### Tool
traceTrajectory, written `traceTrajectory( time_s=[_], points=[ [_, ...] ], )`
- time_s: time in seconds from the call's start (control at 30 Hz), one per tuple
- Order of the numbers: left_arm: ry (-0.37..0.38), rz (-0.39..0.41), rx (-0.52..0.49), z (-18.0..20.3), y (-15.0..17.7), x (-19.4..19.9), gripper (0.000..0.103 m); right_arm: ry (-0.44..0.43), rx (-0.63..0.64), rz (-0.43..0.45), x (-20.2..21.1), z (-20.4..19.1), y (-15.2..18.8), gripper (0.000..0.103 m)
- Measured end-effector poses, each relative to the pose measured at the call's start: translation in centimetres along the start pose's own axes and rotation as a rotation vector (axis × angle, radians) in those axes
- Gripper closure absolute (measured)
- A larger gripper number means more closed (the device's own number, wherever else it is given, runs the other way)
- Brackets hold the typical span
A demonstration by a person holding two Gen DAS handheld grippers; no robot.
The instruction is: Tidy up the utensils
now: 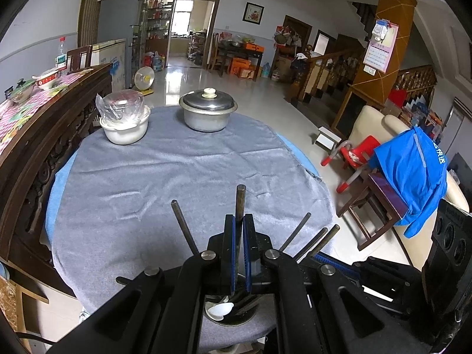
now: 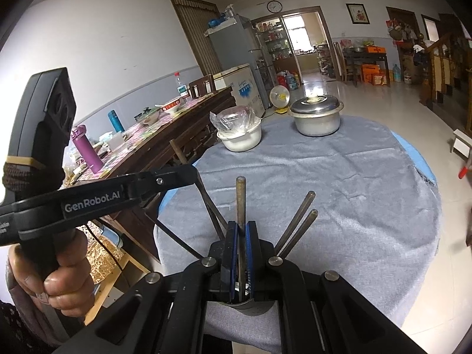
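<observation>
A metal utensil holder [image 1: 230,320] stands at the near edge of the round table, under both grippers; it also shows in the right wrist view [image 2: 250,308]. It holds several dark chopsticks and a white spoon [image 1: 219,309]. My left gripper [image 1: 239,221] is shut on one upright chopstick [image 1: 240,199]. My right gripper [image 2: 242,227] is shut on an upright chopstick [image 2: 241,200]. Loose chopsticks [image 2: 295,224] lean to the right in the holder. The left gripper's body [image 2: 88,200] shows at left in the right wrist view, in a hand.
The table has a grey cloth [image 1: 177,177]. At its far side stand a lidded metal pot [image 1: 208,112] and a white bowl [image 1: 125,126] with a plastic-wrapped dish. A dark wooden sideboard [image 1: 44,135] is close on the left. A chair with blue cloth [image 1: 410,177] is right.
</observation>
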State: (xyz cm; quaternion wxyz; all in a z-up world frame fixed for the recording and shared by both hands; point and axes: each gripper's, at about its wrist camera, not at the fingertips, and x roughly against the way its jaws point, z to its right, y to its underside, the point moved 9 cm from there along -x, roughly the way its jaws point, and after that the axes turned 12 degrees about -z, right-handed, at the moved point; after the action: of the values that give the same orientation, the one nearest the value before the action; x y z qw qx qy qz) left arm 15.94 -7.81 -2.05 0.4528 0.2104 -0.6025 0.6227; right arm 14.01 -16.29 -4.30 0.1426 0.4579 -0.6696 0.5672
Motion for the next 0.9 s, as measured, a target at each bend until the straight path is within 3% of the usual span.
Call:
traceTrajectory(
  time_s=[0.43, 0.57, 0.67, 0.73, 0.9],
  points=[
    [0.006, -0.037, -0.003, 0.1, 0.0, -1.2, 0.098, -0.008, 0.015, -0.027, -1.2, 0.1, 0.2, 0.096],
    [-0.015, -0.057, -0.006, -0.1, 0.3, -1.4, 0.097, -0.047, -0.006, -0.033, -1.8, 0.5, -0.1, 0.095],
    [-0.003, -0.054, -0.010, -0.3, 0.7, -0.9, 0.083, -0.085, -0.029, -0.042, -2.2, 0.6, 0.0, 0.094],
    [-0.007, -0.037, -0.015, -0.4, 0.9, -0.2, 0.050, -0.098, -0.048, -0.037, -2.1, 0.8, 0.0, 0.094],
    [-0.038, 0.017, -0.020, -0.7, 1.0, 1.8, 0.047, -0.089, -0.083, 0.011, -0.6, 1.6, -0.3, 0.094]
  ],
)
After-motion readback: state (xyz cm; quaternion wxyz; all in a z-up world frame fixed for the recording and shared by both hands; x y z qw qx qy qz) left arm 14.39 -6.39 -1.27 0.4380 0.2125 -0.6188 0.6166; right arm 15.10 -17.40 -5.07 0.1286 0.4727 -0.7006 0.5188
